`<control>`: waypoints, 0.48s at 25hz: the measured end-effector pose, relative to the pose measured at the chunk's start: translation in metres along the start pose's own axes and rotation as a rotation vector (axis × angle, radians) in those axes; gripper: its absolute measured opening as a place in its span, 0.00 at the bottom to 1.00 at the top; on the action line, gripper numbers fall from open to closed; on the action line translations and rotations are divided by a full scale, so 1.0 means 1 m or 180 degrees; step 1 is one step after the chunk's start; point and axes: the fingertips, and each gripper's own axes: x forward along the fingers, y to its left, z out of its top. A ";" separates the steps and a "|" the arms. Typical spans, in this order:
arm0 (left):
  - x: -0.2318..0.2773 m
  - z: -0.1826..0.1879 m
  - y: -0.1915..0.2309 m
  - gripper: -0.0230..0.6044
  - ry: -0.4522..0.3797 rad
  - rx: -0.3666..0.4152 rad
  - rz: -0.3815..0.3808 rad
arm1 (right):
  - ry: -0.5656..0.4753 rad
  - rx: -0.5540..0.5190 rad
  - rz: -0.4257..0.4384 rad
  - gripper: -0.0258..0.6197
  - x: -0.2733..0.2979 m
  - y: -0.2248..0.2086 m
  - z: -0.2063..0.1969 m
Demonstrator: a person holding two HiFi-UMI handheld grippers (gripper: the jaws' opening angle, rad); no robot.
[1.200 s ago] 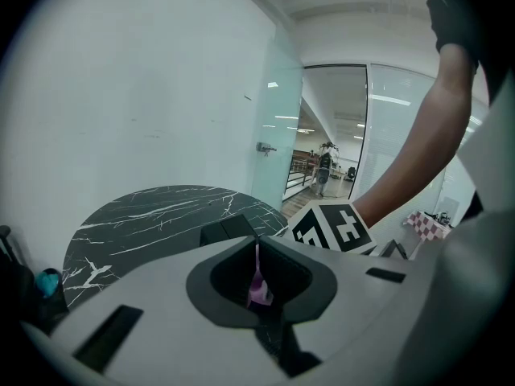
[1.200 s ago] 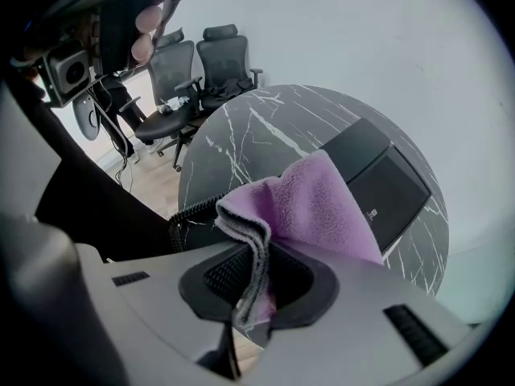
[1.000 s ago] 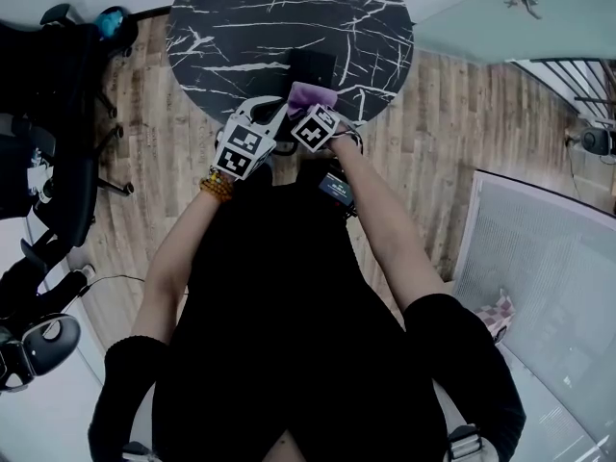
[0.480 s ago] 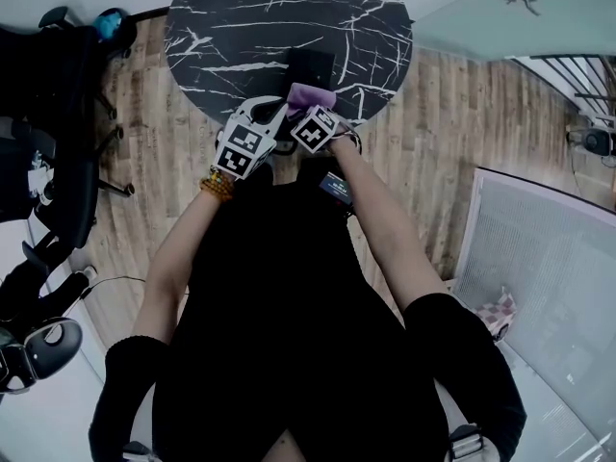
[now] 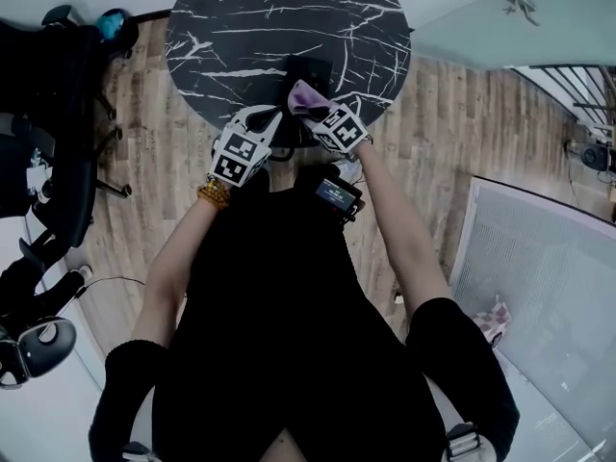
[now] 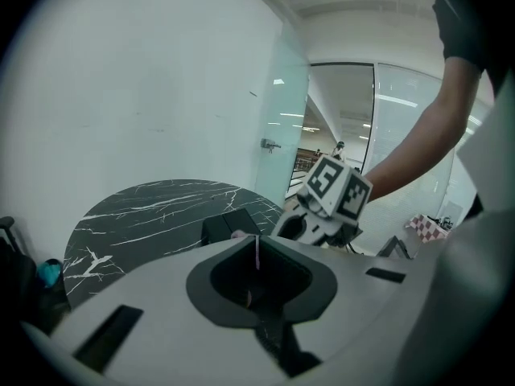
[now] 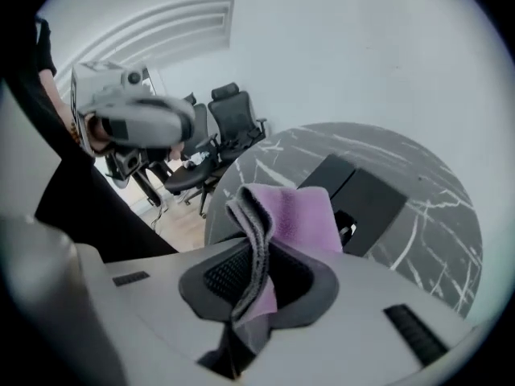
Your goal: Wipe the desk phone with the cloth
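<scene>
The right tool has swung forward and off to the right in the last half second. It carries the purple cloth out over the near edge of the round marble table, toward the black desk phone.

Its jaws are clamped on a fold of the cloth. The free end stands up in front of them, with the phone lying just beyond on the table. From above, the cloth overlaps the near edge of the phone, but we cannot tell whether fabric has met plastic yet.

The left tool has hardly shifted, so the two tools, side by side a moment ago, have now drawn apart. It hangs back at the table's edge with its jaws pressed together. We see only a thin pink line at the seam and cannot say what that line is.

We read the change as the start of the approach. The cloth rides in the right tool alone and the phone sits squarely ahead of it. By our judgement the wiping itself is not yet done, and the first stroke is the next thing due.
</scene>
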 end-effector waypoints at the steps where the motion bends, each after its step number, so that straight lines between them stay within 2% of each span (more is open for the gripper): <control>1: 0.000 -0.001 0.001 0.07 0.0007 -0.0013 0.0012 | -0.0123 -0.0037 -0.0109 0.13 -0.010 -0.015 0.011; 6: 0.001 0.001 0.000 0.07 -0.0005 -0.0044 0.0067 | -0.0581 -0.0659 -0.0930 0.13 -0.064 -0.087 0.077; 8: 0.002 0.001 0.001 0.07 -0.0009 -0.0059 0.0082 | -0.0532 -0.0934 -0.1198 0.13 -0.075 -0.107 0.091; 12: 0.002 0.000 0.002 0.07 -0.0014 -0.0112 0.0140 | -0.0125 -0.1508 -0.1568 0.13 -0.074 -0.130 0.093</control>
